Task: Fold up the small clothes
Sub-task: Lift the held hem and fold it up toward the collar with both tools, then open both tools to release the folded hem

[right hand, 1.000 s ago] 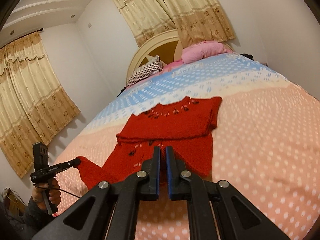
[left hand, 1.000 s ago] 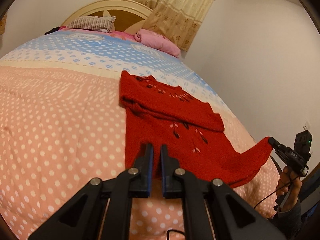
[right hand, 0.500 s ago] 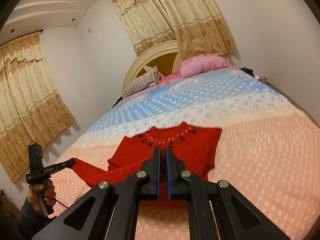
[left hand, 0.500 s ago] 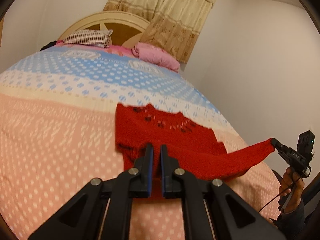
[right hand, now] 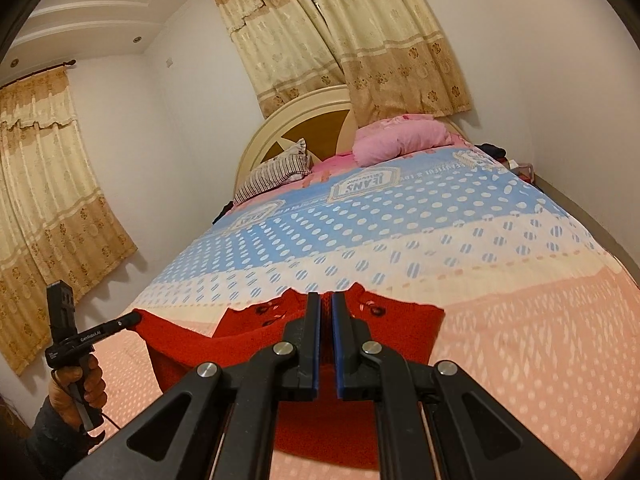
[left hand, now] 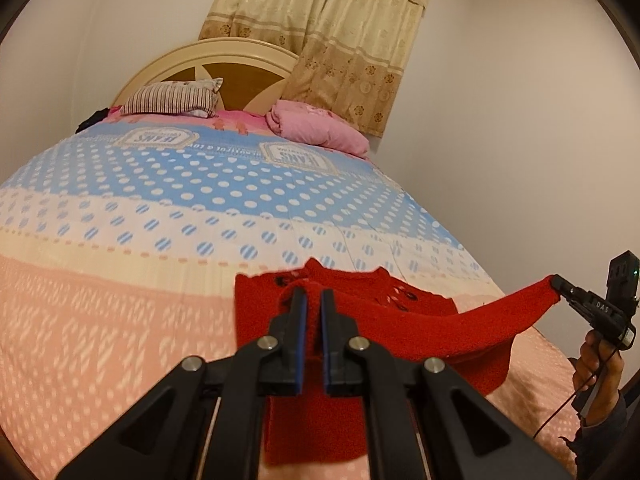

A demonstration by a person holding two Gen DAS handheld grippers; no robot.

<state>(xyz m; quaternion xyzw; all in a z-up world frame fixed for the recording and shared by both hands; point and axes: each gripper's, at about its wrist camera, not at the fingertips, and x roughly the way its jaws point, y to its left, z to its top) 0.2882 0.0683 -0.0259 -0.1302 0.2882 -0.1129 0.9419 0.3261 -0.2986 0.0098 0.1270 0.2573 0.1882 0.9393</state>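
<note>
Your left gripper (left hand: pixel 313 298) is clamped on one bottom corner of the red sweater (left hand: pixel 404 320), the fabric pinched between its blue-lined fingers (left hand: pixel 299 320) and lifted clear of the bed (left hand: pixel 120 300). Your right gripper (right hand: pixel 326 300) is clenched on the other bottom corner, so the hem hangs in a shallow sag between the two tools. In the left wrist view the right gripper (left hand: pixel 558 282) shows at the far right, your hand (left hand: pixel 596 364) wrapped round its handle with a thin black cable trailing below; in the right wrist view the left gripper (right hand: pixel 136 316) shows at the far left, gripped the same way by your other hand (right hand: pixel 78 384). The sweater's upper part, with its dark stitched pattern, lies flat on the pink dotted end of the bedspread, close to the bed's foot edge, its collar pointing toward the cream band. At the head end a striped pillow (left hand: pixel 172 98) leans on the round headboard (left hand: pixel 240 64), a pink pillow (left hand: pixel 316 128) beside it, with beige curtains (left hand: pixel 336 40) hanging behind.
</note>
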